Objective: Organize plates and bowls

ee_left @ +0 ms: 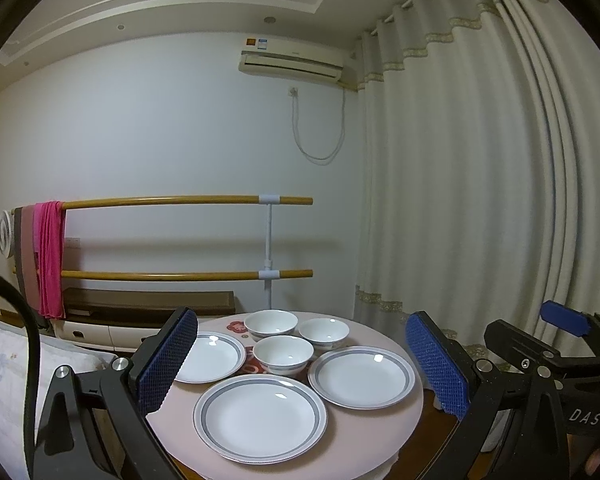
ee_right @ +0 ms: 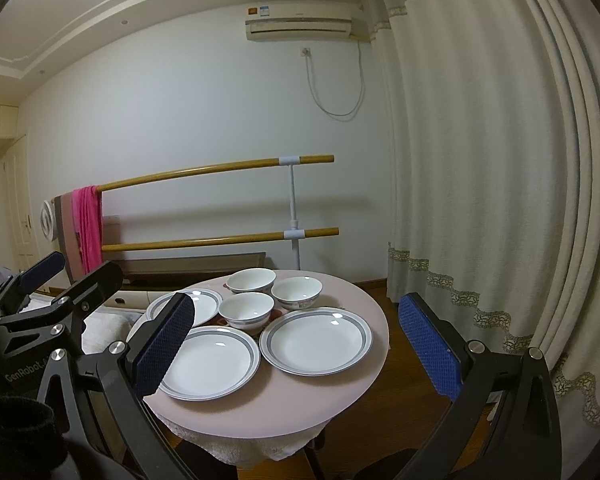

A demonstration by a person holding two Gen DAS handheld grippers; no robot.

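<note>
Both claws hang spread wide above the near edge of the round table [ee_left: 380,420], empty and touching nothing: the left gripper [ee_left: 302,364] frames the crockery between its blue pads, and the right gripper [ee_right: 296,346] does the same from a little further right.

Going left to right across the pink tabletop, the left plate [ee_left: 210,356] lies partly hidden behind the left claw's pad. Next comes the front plate [ee_left: 260,416], nearest the claws, then the right plate [ee_left: 362,376] just beside it. All three lie flat, separate, none stacked. Behind them sit three bowls in a tight cluster: the back bowl [ee_left: 271,325], the middle bowl [ee_left: 283,354] in front of it, and the right bowl [ee_left: 323,333]. The bowls look very close together; whether they touch I cannot tell.

These pieces look like glazed china, so I judge them stiff, smooth and slippery, fairly heavy for their size, and liable to chip if knocked together. A plate lying flat offers only its raised rim, so the pads would need to pinch that edge, one above and one below. A bowl is better taken over its rim wall. With nothing stacked yet, the sorting appears not to have begun.
</note>
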